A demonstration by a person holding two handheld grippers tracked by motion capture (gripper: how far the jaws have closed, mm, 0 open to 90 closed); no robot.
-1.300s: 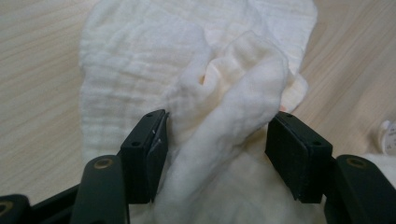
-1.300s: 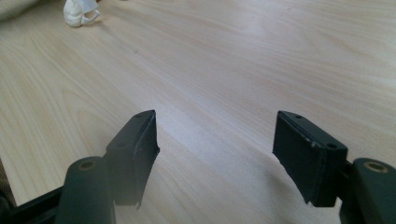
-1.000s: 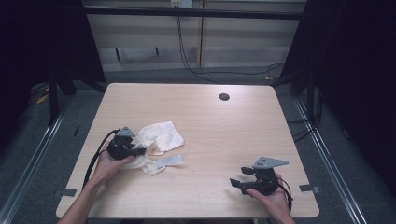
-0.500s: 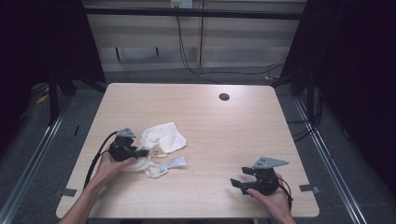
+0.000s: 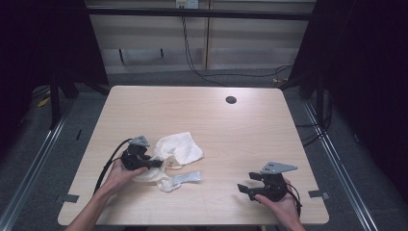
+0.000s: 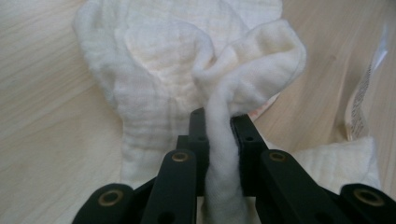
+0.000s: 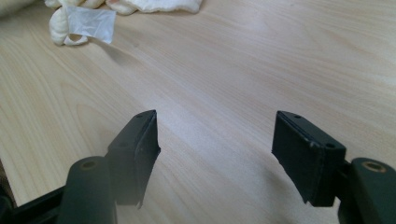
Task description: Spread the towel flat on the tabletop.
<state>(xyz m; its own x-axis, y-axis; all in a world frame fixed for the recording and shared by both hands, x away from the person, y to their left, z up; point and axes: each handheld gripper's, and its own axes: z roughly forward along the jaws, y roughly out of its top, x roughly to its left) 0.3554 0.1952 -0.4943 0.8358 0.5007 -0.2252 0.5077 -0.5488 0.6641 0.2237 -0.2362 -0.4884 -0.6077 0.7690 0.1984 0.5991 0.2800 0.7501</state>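
Left hand-held gripper (image 6: 218, 122) pinching cloth (image 6: 187, 70), jaws just closed tighter, cloth dragged sideways.

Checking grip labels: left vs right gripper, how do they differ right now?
Left gripper: fingers pinched on a fold of the white cloth. Right gripper: fingers spread wide, nothing between them. In the high view the left gripper sits at the cloth's edge, while the right gripper rests over bare table, well apart from the cloth. Both are black, hand-held, low over the table.
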